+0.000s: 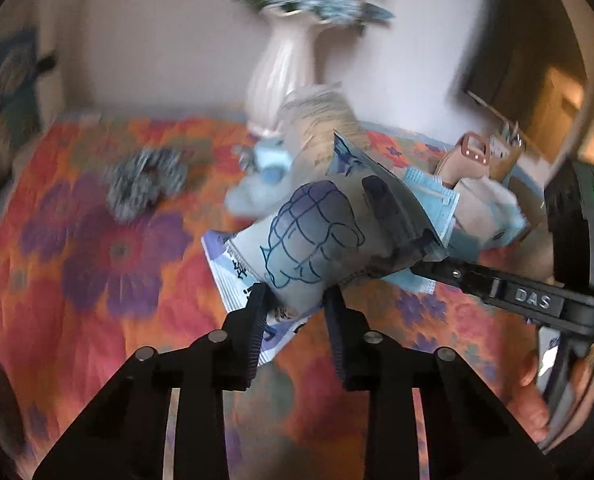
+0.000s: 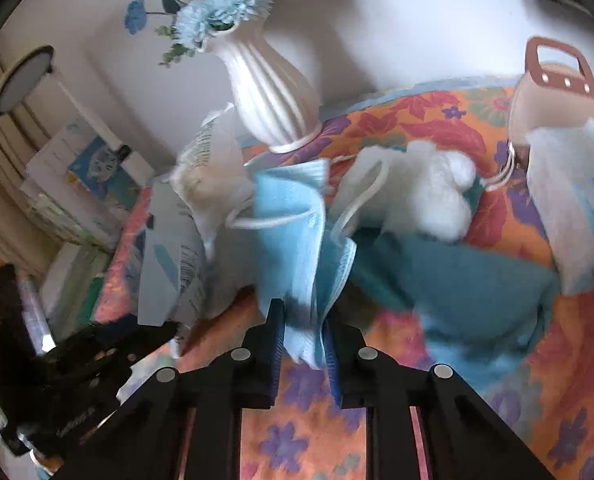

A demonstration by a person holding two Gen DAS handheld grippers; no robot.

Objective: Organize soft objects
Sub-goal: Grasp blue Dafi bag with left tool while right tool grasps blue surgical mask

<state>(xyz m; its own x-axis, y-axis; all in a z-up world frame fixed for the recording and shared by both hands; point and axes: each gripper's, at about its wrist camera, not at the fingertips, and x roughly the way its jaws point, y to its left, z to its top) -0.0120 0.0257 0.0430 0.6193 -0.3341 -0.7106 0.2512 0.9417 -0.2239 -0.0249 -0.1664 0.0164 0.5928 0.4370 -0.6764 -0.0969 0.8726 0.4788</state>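
Surface: a floral quilted cover (image 1: 77, 280) in orange, red and purple is lying under everything; a ribbed white vase (image 1: 281, 76) is standing at the wall.

Left wrist view: the left gripper (image 1: 297, 300) is clamping the lower corner of a soft printed pouch (image 1: 313, 236), which is hanging just above the cover.

Left risk: the hold is sitting on a corner only, so the smooth pouch is likely to slip free.

Nearby: a crinkled grey scrunchie (image 1: 145, 184) is lying apart.

Right wrist view: the right gripper (image 2: 303, 320) is pinching a pleated blue face mask (image 2: 293, 216), which is standing up crumpled.

Right risk: the mask's ear loops are dangling beside a fluffy white item (image 2: 429, 200) and may be snagging it; the vase may be tipping.
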